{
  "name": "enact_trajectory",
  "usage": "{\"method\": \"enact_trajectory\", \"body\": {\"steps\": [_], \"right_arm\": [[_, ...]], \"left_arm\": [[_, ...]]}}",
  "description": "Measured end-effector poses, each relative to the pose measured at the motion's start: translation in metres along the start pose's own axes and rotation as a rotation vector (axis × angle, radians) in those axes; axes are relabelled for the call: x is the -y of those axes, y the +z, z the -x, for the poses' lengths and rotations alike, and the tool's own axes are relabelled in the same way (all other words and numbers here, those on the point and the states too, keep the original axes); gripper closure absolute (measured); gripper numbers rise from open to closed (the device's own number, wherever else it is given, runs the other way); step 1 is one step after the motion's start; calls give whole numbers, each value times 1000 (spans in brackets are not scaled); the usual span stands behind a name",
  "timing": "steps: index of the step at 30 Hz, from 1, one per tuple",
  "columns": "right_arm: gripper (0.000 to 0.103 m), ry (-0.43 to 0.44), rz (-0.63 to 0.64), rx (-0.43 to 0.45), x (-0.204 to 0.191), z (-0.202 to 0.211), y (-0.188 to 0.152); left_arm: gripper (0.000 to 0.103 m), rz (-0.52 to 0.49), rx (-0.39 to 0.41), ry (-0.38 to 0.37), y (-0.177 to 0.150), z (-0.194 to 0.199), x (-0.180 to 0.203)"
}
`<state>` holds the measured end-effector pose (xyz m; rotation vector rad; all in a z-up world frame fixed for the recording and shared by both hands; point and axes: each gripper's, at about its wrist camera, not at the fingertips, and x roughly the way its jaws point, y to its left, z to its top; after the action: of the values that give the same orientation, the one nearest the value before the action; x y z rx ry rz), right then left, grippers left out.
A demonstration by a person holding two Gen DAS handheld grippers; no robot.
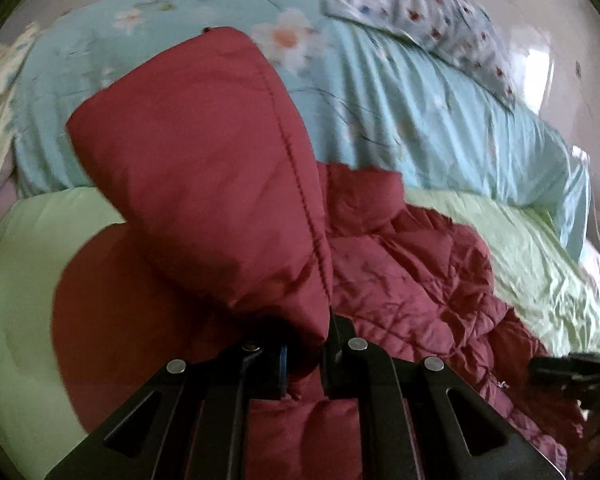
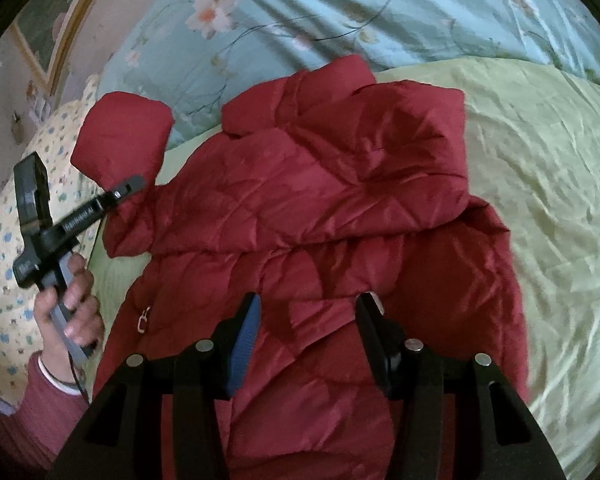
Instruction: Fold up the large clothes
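A dark red quilted puffer jacket (image 2: 312, 208) lies on a light green sheet (image 2: 540, 200). My left gripper (image 1: 306, 344) is shut on the jacket's sleeve (image 1: 204, 184) and holds it raised, the cuff end standing up in front of the camera. The same gripper shows in the right wrist view (image 2: 130, 186), pinching the sleeve (image 2: 120, 136) at the jacket's left side. My right gripper (image 2: 310, 308) is open, its jaws spread just above the jacket's body, holding nothing. It shows at the right edge of the left wrist view (image 1: 572, 364).
A rolled light blue floral quilt (image 1: 420, 112) lies behind the jacket. A patterned pillow (image 1: 420, 8) lies at the head. A yellow dotted pillow (image 2: 16, 280) lies left. A wall with a framed picture (image 2: 60, 40) stands behind.
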<state>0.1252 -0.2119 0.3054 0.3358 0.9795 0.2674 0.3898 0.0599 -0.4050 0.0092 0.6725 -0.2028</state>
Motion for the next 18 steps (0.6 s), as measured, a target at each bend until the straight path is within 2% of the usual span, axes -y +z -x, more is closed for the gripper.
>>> {"method": "enact_trajectory", "body": {"steps": [4, 6, 8, 13, 14, 15, 17, 18], "right_arm": [[51, 11, -50, 19, 17, 3, 8], [51, 17, -75, 28, 26, 4, 12], [51, 22, -94, 32, 34, 5, 15], [51, 40, -145, 42, 52, 4, 23], [51, 42, -152, 43, 55, 4, 24], [51, 47, -165, 46, 59, 3, 27], [51, 56, -186, 52, 65, 2, 30], [51, 65, -201, 56, 69, 2, 32]], "left_arm": [[94, -50, -23, -13, -8, -27, 7], [93, -76, -32, -18, -18, -46, -9], [93, -106, -38, -23, -44, -32, -1], [92, -153, -65, -46, -53, -107, -54], [87, -158, -77, -49, -57, -119, -60], [83, -163, -94, -53, -70, -116, -64], [72, -157, -125, -79, -79, -153, -92], [71, -157, -138, -96, -81, -139, -94]]}}
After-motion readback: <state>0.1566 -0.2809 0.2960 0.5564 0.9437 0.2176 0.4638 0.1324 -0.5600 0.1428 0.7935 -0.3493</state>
